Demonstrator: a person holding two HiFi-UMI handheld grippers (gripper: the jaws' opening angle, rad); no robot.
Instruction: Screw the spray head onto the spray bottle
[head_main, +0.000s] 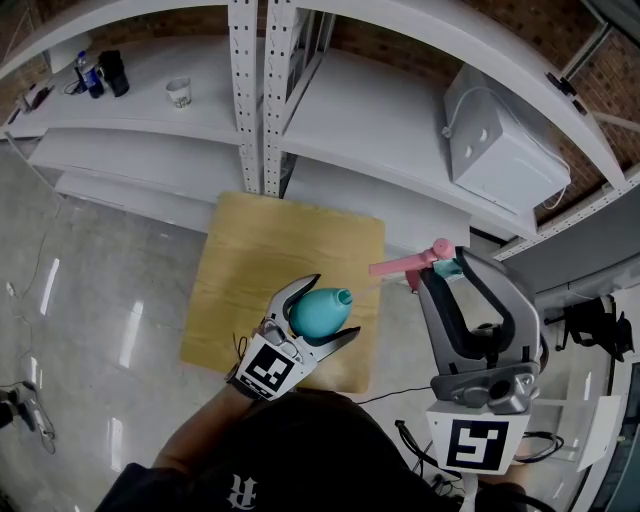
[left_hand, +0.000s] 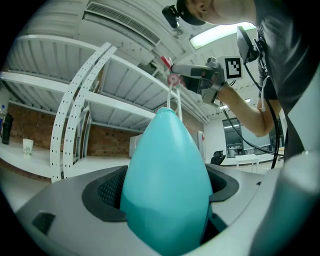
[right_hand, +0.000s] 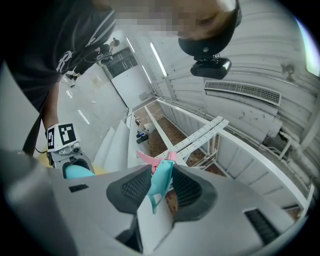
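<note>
1. Grip on the left side: the left gripper (head_main: 335, 305) is clenched on the teal, egg-shaped spray bottle (head_main: 320, 312), pads pressing its flanks. It holds the bottle in the air over the wooden table (head_main: 250, 260), at the lower centre of the head view.
2. Grip on the right side: the right gripper (head_main: 447, 268) grasps the spray head (head_main: 410, 265) by its teal body, jaws part-closed on it. The pink trigger end pokes out towards the left of the frame.
3. Axis: the bottle's long axis runs from lower left to upper right in the head view, with the open neck (head_main: 343, 296) at the upper-right end, facing the spray head.
4. Relation: the spray head lies up and to the right of the neck, near it but apart.
5. From the left gripper view, the spray head (left_hand: 172, 77) sits straight above the bottle's (left_hand: 167, 185) tip. A pale tube (left_hand: 168, 100) hangs from it towards that tip; whether its end is inside the neck I cannot tell.
6. Judgement: the coming move turns on bringing the head's collar down along that axis onto the neck, then twisting. The right gripper is the one placed to do it.
</note>
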